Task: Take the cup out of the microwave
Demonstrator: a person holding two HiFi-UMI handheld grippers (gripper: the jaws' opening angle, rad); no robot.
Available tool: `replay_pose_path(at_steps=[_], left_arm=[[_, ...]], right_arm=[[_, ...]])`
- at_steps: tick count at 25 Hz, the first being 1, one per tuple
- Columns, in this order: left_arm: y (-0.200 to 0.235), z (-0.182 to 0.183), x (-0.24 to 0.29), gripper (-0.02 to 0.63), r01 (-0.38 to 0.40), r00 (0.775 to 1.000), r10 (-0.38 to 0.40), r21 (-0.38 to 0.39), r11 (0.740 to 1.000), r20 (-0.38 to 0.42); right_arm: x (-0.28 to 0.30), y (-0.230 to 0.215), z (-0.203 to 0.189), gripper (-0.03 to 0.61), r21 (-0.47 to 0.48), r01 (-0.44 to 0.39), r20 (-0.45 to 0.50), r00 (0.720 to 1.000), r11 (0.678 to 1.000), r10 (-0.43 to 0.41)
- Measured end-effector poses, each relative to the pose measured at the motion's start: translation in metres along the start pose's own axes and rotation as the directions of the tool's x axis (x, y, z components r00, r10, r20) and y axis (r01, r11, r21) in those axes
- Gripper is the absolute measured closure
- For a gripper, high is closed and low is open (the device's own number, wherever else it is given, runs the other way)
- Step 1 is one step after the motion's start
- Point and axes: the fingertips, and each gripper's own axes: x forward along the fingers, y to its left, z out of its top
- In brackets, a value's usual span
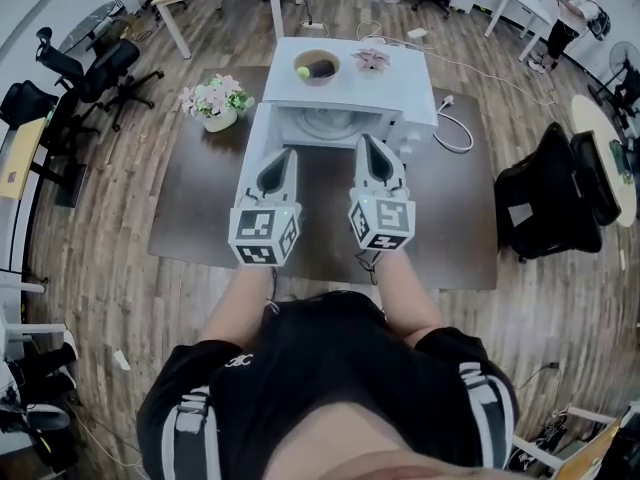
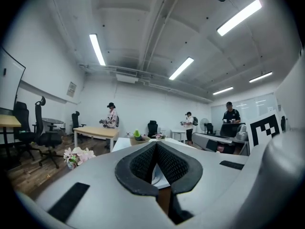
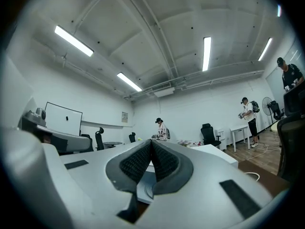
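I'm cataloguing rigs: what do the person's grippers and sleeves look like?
Both the left gripper and right gripper are light grey shells with black textured pads, each carrying a white cube of black square markers. The person wears a black short-sleeved top with white-striped sleeves.

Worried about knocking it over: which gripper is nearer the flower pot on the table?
Left. In the head view the left gripper sits just down and right of the flower pot; the right gripper is farther right, beyond it.
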Motion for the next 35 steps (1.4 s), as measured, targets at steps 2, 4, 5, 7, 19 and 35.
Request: replay_pose_path(at_steps=[2, 4, 5, 7, 19, 35], left_arm=[[0.002, -0.004, 0.007, 0.614, -0.019, 1.000, 0.019, -0.002, 1.000, -0.006], [0.003, -0.009, 0.013, 0.614, -0.033, 0.999, 0.033, -0.003, 0.999, -0.012], [0.004, -0.010, 0.015, 0.614, -0.039, 0.999, 0.039, -0.003, 0.999, -0.014], [0.005, -0.013, 0.018, 0.614, -0.048, 0.999, 0.048, -0.002, 0.999, -0.014], [0.023, -0.040, 0.033, 0.614, -0.090, 0.994, 0.088, -0.023, 0.996, -0.061], [0.054, -0.084, 0.058, 0.614, -0.160, 0.976, 0.158, -0.005, 0.987, -0.149]], right_arm=[[0.007, -0.004, -0.008, 0.578, 0.001, -0.016, -0.008, 1.000, 1.000, 0.016], [0.014, -0.007, -0.016, 0.578, 0.002, -0.025, -0.019, 1.000, 1.000, 0.025], [0.017, -0.008, -0.020, 0.578, 0.003, -0.025, -0.025, 0.999, 1.000, 0.025], [0.022, -0.010, -0.029, 0.578, 0.009, -0.028, -0.034, 0.999, 1.000, 0.028], [0.082, -0.007, -0.128, 0.114, 0.036, -0.097, -0.212, 0.972, 0.995, 0.102], [0.199, -0.069, -0.254, 0.118, -0.085, 0.105, -0.339, 0.932, 0.991, -0.128]])
